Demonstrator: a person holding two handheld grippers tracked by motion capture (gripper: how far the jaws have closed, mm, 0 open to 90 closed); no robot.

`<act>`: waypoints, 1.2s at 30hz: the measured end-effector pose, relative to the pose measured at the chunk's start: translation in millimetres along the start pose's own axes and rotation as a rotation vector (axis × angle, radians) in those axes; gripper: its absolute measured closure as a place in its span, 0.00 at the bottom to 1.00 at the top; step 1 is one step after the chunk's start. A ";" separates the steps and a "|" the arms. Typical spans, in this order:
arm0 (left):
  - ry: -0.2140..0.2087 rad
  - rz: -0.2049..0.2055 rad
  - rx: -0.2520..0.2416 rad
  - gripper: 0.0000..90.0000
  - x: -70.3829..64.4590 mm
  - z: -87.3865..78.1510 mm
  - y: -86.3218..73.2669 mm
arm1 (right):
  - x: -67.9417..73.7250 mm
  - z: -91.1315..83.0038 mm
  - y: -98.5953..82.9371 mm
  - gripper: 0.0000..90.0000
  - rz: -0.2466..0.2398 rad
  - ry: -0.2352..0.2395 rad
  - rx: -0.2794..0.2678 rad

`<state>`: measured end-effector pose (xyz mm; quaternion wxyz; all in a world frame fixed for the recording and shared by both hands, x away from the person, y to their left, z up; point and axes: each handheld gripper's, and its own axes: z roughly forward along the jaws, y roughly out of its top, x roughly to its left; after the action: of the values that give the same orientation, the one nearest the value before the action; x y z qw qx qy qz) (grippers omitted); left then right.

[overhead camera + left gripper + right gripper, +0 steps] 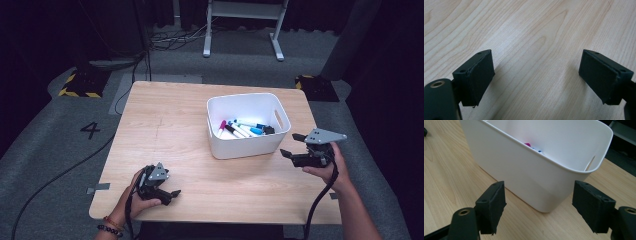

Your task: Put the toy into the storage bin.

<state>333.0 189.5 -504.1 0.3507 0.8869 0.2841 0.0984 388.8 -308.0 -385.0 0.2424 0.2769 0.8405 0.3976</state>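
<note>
A white plastic bin (248, 142) stands right of the middle of the wooden table (165, 130), with several markers (242, 128) lying inside it. My right gripper (292, 145) hovers open just right of the bin's near right corner, jaws pointing at it. In the right gripper view the bin (524, 170) is close ahead of the open right gripper (539, 205), nothing between the jaws, and a pink marker tip (527, 144) peeks over the rim. My left gripper (170, 194) rests open near the front left of the table. The left gripper (536, 77) looks at bare wood.
A bin handle slot (279, 119) faces the right side. The table's front edge (210, 220) lies just below both hands. On the floor behind are a white desk frame (242, 30), cables (172, 37) and yellow-black striped blocks (80, 85).
</note>
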 end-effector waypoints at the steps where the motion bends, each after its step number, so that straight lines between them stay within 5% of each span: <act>1: 0.000 0.000 0.000 0.15 0.0 0.0 0.0 | 1.0 0.4 -1.9 0.30 0.004 -0.002 -0.003; 19: 0.000 -0.001 -0.001 0.15 0.0 0.0 0.0 | 8.6 8.1 -38.7 0.30 -0.007 -0.026 0.067; 36: 0.002 0.000 0.000 0.15 -0.1 0.0 0.0 | 10.1 1.9 -84.8 0.30 0.036 -0.019 0.107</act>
<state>332.9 189.4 -504.1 0.3506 0.8868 0.2843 0.0992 359.5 -345.3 -456.0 0.2280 0.3084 0.8532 0.3535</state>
